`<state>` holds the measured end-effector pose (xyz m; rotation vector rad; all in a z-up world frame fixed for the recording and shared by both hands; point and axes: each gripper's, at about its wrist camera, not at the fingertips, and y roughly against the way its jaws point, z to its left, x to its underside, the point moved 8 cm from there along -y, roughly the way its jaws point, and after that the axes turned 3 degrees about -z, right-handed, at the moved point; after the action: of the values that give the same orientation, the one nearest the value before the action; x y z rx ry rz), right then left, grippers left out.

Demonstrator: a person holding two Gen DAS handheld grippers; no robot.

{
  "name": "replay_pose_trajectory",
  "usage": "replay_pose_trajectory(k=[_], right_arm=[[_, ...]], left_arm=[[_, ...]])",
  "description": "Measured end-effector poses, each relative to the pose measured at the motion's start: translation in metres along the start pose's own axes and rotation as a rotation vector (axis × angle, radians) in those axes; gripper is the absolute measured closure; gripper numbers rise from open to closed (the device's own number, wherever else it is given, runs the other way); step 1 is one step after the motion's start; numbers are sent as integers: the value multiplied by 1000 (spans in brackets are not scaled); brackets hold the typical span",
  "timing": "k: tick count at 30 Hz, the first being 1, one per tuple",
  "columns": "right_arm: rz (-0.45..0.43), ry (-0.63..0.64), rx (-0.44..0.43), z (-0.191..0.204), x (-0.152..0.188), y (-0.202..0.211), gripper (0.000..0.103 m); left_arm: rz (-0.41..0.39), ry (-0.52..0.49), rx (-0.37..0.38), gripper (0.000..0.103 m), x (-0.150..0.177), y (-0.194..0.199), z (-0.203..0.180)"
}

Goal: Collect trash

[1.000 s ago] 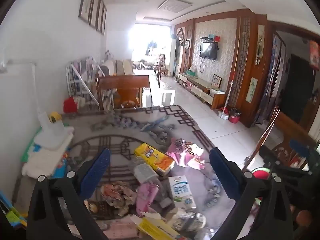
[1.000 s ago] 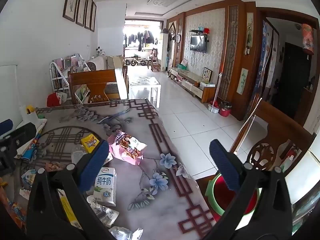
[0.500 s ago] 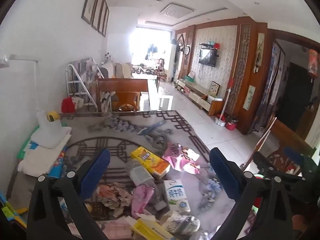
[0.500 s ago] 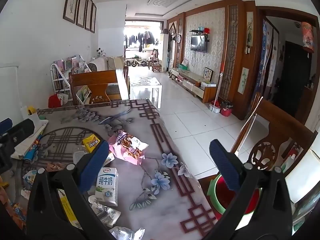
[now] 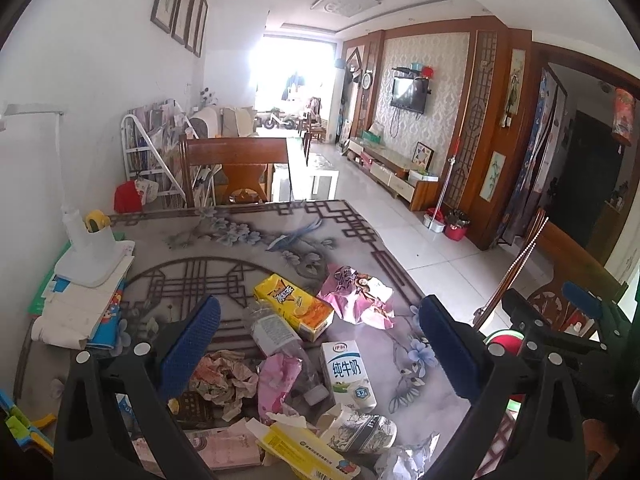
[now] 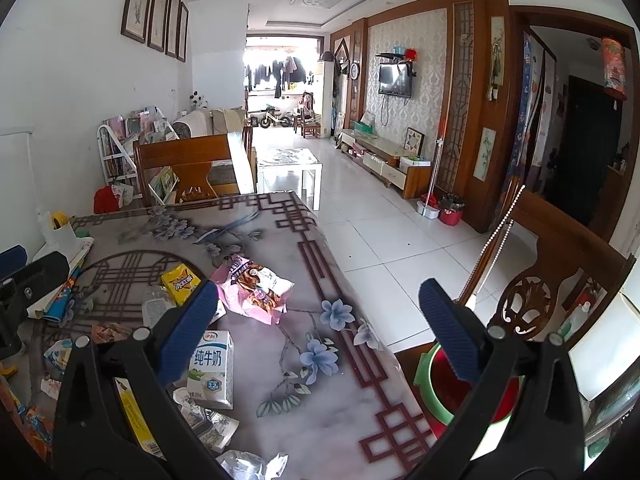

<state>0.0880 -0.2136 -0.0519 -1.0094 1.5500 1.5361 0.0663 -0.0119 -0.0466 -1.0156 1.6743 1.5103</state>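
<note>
And the left gripper [image 5: 318, 354] has eased back and tilted since a second ago, so the heap now sits a little higher between its fingers; the right gripper [image 6: 318, 330] has barely shifted. Both sets of blue-padded fingers are spread wide, holding nothing.

The trash is piled on the near left part of the grey floral-patterned table [image 6: 280, 236]: a white milk carton with green print [image 5: 349, 368], a yellow rectangular snack box [image 5: 294, 306], a crumpled pink foil wrapper [image 5: 354, 298], a clear crushed plastic bottle [image 5: 274, 330] and wadded paper [image 5: 222, 374]. Beside the table's near right corner, on a chair seat by the look of it, waits a green-rimmed red basin [image 6: 460, 386].

Danger here, I'd say: the pieces overlap, so closing on one could drag a neighbour or push it off the edge. The foil wrapper may slip, and the bottle may squirt out sideways.

The carton lies flat, long axis running away from the camera, its top end pointing toward the snack box. That box lies diagonally, its far end pointing up-left.
</note>
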Motion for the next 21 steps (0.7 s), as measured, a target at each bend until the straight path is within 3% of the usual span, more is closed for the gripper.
replay_pose_trajectory(k=[21], right_arm=[[-3, -22, 12, -8, 0, 3, 4]], left_arm=[[27, -4, 7, 8, 5, -2, -5]])
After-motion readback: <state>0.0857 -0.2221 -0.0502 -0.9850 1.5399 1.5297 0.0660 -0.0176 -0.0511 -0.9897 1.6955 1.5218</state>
